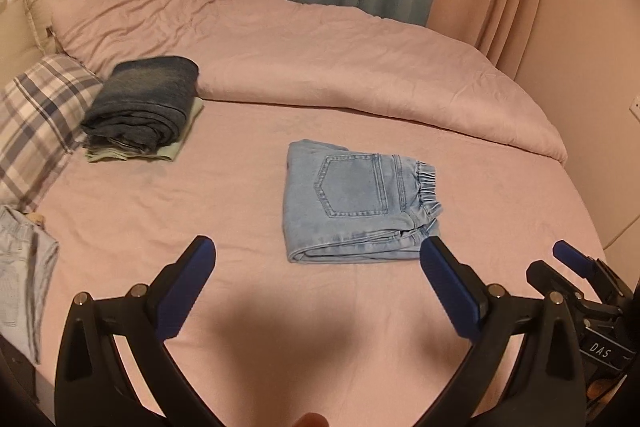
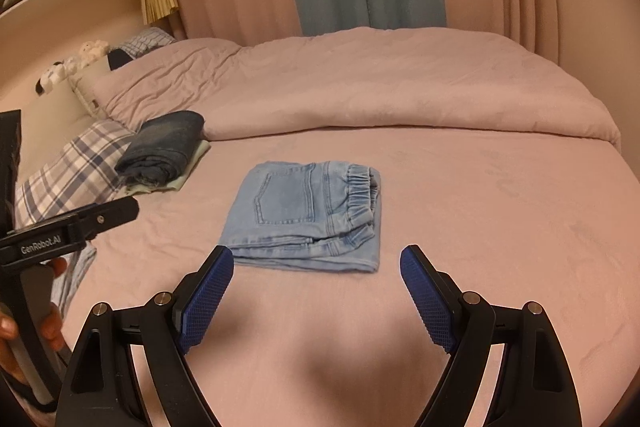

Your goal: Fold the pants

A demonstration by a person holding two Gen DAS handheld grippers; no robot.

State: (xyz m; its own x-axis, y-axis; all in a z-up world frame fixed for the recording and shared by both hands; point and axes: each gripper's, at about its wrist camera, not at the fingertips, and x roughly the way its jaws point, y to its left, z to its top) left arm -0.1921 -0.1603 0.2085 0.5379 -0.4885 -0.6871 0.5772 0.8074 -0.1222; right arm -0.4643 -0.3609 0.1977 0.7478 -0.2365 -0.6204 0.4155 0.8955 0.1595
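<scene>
A pair of light blue jeans [image 1: 352, 195] [image 2: 308, 215] lies folded into a compact rectangle on the pink bed sheet [image 1: 224, 195] [image 2: 480, 227], back pocket up and elastic waistband to the right. My left gripper [image 1: 316, 245] hovers open just short of the jeans' near edge, nothing between its blue pads. My right gripper [image 2: 318, 255] is likewise open and empty in front of the jeans. Its fingers [image 1: 572, 259] show at the right of the left wrist view. The left gripper's black finger [image 2: 100, 215], held by a hand, shows at the left of the right wrist view.
A stack of folded dark jeans [image 1: 144, 103] [image 2: 164, 147] on a pale green garment sits at the back left beside a plaid pillow [image 1: 36, 115] [image 2: 68, 171]. A bunched pink duvet [image 1: 320, 59] [image 2: 360, 87] covers the far half. Another pale garment [image 1: 24, 267] lies at the left edge.
</scene>
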